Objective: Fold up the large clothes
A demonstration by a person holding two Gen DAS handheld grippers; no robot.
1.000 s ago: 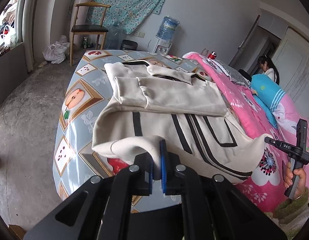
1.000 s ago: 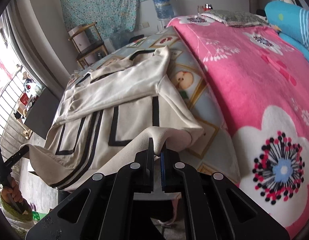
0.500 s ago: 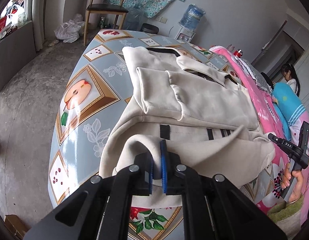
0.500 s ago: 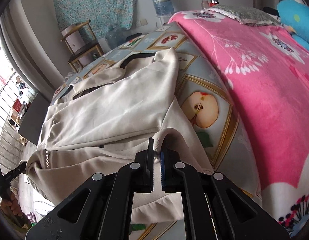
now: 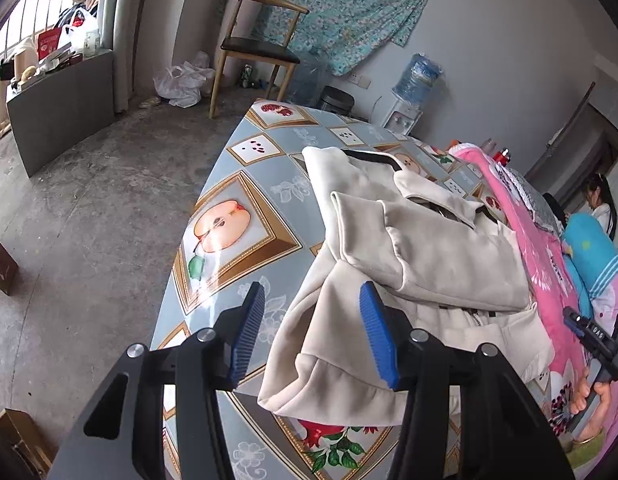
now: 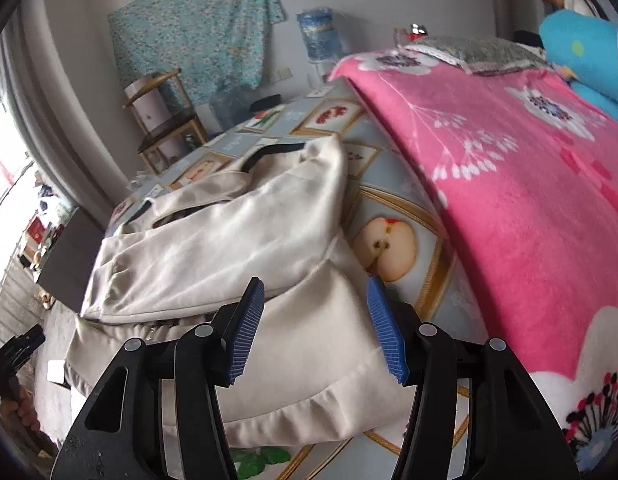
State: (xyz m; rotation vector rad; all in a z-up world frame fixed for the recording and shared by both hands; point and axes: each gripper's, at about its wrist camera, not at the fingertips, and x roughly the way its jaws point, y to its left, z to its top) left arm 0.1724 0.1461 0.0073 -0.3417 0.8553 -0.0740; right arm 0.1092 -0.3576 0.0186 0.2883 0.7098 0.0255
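Left wrist view: the left gripper (image 5: 312, 330), jaws just opened and holding nothing, hangs over the cream jacket (image 5: 409, 272), folded on a fruit-patterned tablecloth (image 5: 237, 216). A wooden chair (image 5: 259, 42) stands beyond.

Right wrist view: the right gripper (image 6: 323, 330), likewise just opened and empty, sits above the jacket's hem beside a pink blanket (image 6: 509, 184).

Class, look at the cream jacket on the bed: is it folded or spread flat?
Folded: the cream jacket lies in stacked layers, its hem doubled over.
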